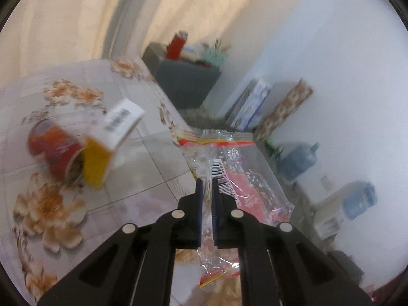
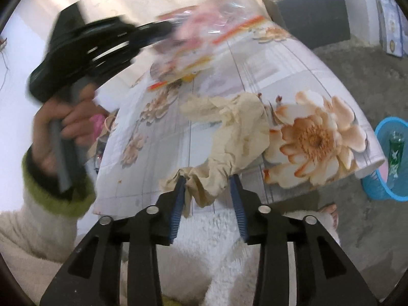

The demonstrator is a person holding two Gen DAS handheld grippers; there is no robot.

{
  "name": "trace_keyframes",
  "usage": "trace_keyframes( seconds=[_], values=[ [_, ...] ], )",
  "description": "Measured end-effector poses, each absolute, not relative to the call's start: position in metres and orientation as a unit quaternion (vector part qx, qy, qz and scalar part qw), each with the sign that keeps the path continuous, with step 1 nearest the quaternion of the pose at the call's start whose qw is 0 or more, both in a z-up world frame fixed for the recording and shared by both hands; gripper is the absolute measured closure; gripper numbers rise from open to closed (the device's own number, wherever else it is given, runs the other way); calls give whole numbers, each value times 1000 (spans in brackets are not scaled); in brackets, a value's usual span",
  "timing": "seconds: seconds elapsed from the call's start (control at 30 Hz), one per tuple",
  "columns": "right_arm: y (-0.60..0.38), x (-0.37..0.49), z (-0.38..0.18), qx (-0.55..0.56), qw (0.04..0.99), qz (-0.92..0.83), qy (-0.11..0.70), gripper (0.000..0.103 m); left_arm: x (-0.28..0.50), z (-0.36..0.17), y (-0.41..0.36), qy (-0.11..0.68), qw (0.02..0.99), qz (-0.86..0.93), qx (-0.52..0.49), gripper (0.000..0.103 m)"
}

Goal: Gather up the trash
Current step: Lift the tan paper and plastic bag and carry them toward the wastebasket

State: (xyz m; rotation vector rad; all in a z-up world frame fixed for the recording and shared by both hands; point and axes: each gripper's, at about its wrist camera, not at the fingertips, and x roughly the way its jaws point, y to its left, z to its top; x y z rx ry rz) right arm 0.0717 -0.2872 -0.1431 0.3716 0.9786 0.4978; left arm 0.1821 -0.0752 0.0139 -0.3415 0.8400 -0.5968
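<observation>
My left gripper (image 1: 207, 182) is shut on a clear plastic wrapper (image 1: 237, 168) with red print and a barcode, held above the floral table (image 1: 76, 97). It also shows in the right wrist view (image 2: 163, 29), blurred, with the wrapper (image 2: 204, 28) hanging from it. My right gripper (image 2: 208, 178) is open around the near end of a crumpled beige paper (image 2: 234, 127) that lies on the table's (image 2: 293, 63) near edge. A red can (image 1: 54, 153) on its side and a yellow-and-white carton (image 1: 107, 145) lie on the table left of the left gripper.
A blue waste basket (image 2: 382, 158) with a green bottle (image 2: 395, 153) inside stands on the floor right of the table. A grey cabinet (image 1: 183, 81) with a red container stands behind. Water jugs (image 1: 298, 160) and boxes line the white wall.
</observation>
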Motion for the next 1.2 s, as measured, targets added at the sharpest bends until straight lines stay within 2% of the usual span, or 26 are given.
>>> trace_keyframes(
  seconds=[0.13,0.2,0.47,0.67,0.77,1.0,1.1,1.2],
  values=[
    [-271,81,-128,139,852,230,449,58,155,27,-43,373,864,-282,-186,98],
    [-271,87,-122,135,856,236,440,47,142,29,-28,362,869,-276,-194,98],
    [-250,122,-111,60,882,220,411,26,108,4,28,372,860,-244,-249,98],
    [-251,141,-121,89,870,181,450,24,89,-13,70,379,863,-199,-270,98],
    [-256,132,-115,129,867,183,445,14,81,-19,84,382,863,-186,-273,98],
    [-301,155,-134,293,792,94,528,14,73,-30,97,385,859,-175,-288,98],
    [-305,164,-138,324,775,75,537,14,75,-31,96,386,858,-176,-289,98],
    [-291,175,-143,303,779,54,546,14,77,-33,94,388,856,-176,-293,98]
  ],
)
